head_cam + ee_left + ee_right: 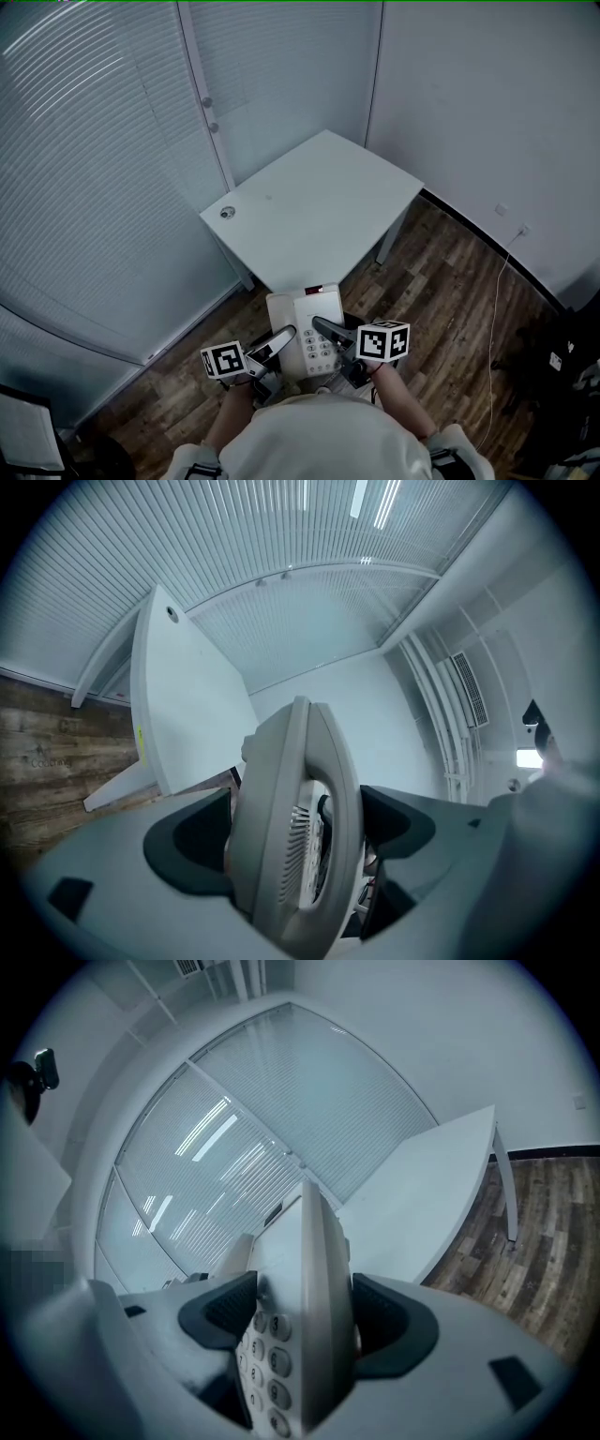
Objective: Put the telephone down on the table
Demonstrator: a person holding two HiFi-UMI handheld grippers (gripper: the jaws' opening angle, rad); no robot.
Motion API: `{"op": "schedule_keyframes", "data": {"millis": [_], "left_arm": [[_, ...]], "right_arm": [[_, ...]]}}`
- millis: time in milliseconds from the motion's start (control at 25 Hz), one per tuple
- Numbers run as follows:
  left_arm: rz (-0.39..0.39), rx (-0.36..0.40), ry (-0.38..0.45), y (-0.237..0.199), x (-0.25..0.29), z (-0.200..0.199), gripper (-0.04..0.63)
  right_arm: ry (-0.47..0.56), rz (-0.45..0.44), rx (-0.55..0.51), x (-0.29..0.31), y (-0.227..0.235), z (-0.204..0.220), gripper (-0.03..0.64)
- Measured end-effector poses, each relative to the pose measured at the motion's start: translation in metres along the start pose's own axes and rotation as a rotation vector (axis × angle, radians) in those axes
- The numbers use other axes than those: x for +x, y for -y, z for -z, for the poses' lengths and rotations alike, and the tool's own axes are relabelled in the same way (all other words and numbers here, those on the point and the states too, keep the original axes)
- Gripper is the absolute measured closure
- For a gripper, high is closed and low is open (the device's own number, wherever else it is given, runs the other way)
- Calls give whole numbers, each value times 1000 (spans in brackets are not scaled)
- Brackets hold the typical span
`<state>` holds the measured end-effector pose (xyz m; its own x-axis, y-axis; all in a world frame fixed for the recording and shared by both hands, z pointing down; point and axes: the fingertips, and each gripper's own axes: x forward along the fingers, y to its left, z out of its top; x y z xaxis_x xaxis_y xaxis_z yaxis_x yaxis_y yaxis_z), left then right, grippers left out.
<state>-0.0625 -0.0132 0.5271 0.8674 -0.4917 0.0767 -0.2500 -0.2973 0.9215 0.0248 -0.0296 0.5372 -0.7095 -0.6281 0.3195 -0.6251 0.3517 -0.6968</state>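
Left hand-held gripper point(284, 336) and right hand-held gripper point(324, 328) both pinch the number-keyed telephone point(309, 311).

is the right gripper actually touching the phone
Touching. The right gripper view shows the right gripper with both jaws pressed against the telephone, one on each side of it, with no gap.

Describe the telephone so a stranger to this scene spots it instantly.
Start at the white table by the blinds. Just off its near corner, the left gripper and right gripper clamp the telephone between them. It alone has a number keypad.
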Motion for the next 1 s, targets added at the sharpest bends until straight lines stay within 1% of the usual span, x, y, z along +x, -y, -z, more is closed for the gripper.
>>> {"op": "schedule_keyframes", "data": {"millis": [80,160,240,280,360,440,600,720,840,1000], "left_arm": [[10,-22,7,1,11,-1,190],[1,-17,10,-3,19,-3,190],[24,-56,23,0,27,-3,190],[25,-55,25,0,31,-2,190],[-14,-5,13,-6,34,1,190],[-47,8,0,-10,36,7,190],[-18,-9,-2,-6,42,11,190],[1,-48,-5,-3,47,13,190],[-15,-5,-25,-8,52,9,190],[-7,4,-37,-9,67,3,190]], "right_arm": [[-3,-3,1,0,8,-6,293],[-7,-3,0,0,16,-11,293],[-11,-2,-3,0,22,-16,293],[-12,-2,-4,-1,25,-17,293],[-12,-1,-3,-7,30,-18,293],[-12,1,2,-14,34,-17,293],[-14,6,13,-17,39,-14,293],[-6,14,22,-18,42,-15,293],[6,22,28,-19,46,-18,293],[19,31,29,-20,58,-30,293]]}}
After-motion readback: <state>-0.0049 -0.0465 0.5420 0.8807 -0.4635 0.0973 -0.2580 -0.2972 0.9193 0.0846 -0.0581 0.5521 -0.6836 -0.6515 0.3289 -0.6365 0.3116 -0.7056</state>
